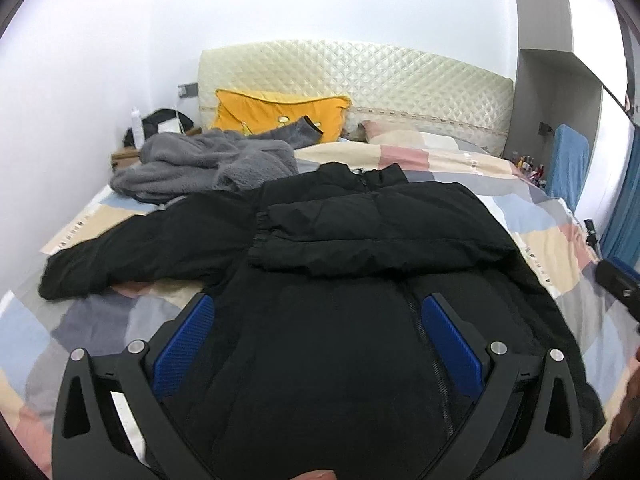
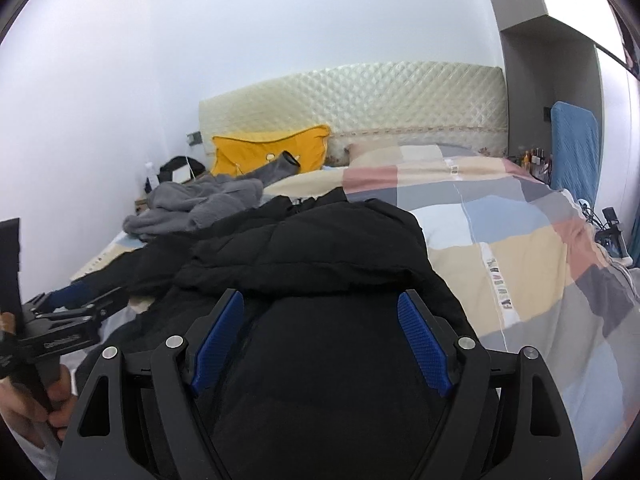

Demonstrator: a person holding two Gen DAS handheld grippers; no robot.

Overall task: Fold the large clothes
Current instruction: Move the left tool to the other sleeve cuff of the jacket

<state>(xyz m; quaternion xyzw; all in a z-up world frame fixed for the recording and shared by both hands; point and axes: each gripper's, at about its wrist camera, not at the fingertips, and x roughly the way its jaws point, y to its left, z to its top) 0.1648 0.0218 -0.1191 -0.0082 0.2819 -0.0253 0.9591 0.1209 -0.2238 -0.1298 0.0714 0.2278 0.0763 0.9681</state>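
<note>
On the patchwork quilt (image 1: 520,216), the black jacket (image 1: 320,280) is lying with its collar toward the headboard (image 1: 360,80), one sleeve apparently folded across, while the left gripper (image 1: 316,328) and right gripper (image 2: 320,320) are hovering spread and empty beyond its hem, opposite the headboard.

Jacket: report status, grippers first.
Left gripper open, right gripper open, both empty. Jacket flat on bed, one sleeve folded across, other spread. Grey fleece beside collar.
</note>
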